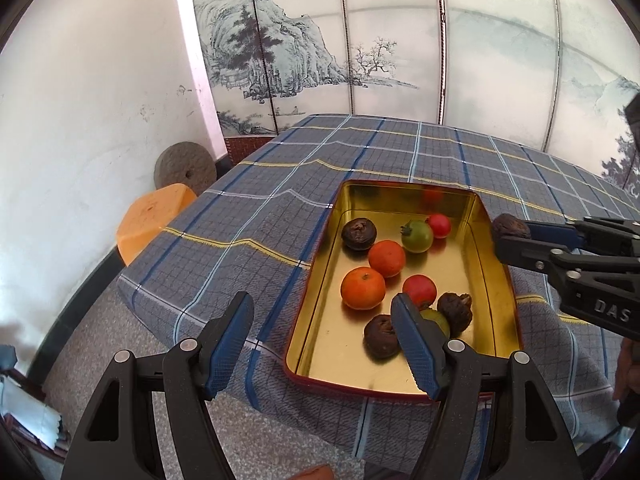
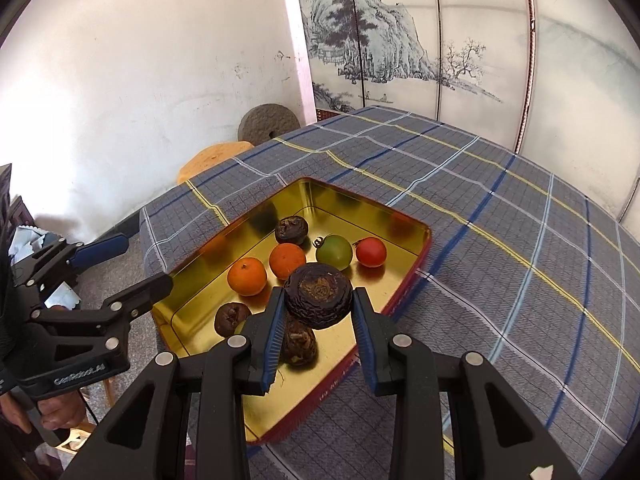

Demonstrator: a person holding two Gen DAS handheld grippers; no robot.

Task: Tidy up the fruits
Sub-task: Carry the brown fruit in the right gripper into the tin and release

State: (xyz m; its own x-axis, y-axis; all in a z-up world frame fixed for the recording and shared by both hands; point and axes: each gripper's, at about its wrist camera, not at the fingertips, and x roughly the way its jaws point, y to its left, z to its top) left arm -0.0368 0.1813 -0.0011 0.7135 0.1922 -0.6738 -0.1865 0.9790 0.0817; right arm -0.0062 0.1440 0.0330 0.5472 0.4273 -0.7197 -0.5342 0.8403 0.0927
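Observation:
A gold tin tray [image 1: 492,288] [image 2: 192,320] with a red rim lies on the plaid tablecloth. It holds two oranges [image 1: 363,288] [image 2: 247,278], red tomatoes [image 1: 419,289] [image 2: 371,252], green tomatoes [image 1: 417,236] [image 2: 334,252] and dark wrinkled fruits [image 1: 359,233] [image 2: 292,230]. My right gripper [image 2: 318,308] is shut on a dark wrinkled fruit [image 2: 319,300] [image 1: 510,229], held above the tray's right side. My left gripper [image 1: 324,340] is open and empty over the tray's near left edge; it also shows in the right wrist view [image 2: 132,264].
The plaid cloth [image 1: 256,224] [image 2: 520,280] covers the table. An orange stool [image 1: 154,220] and a round grindstone [image 1: 185,164] stand left of the table by the white wall. A painted folding screen [image 1: 360,40] stands behind.

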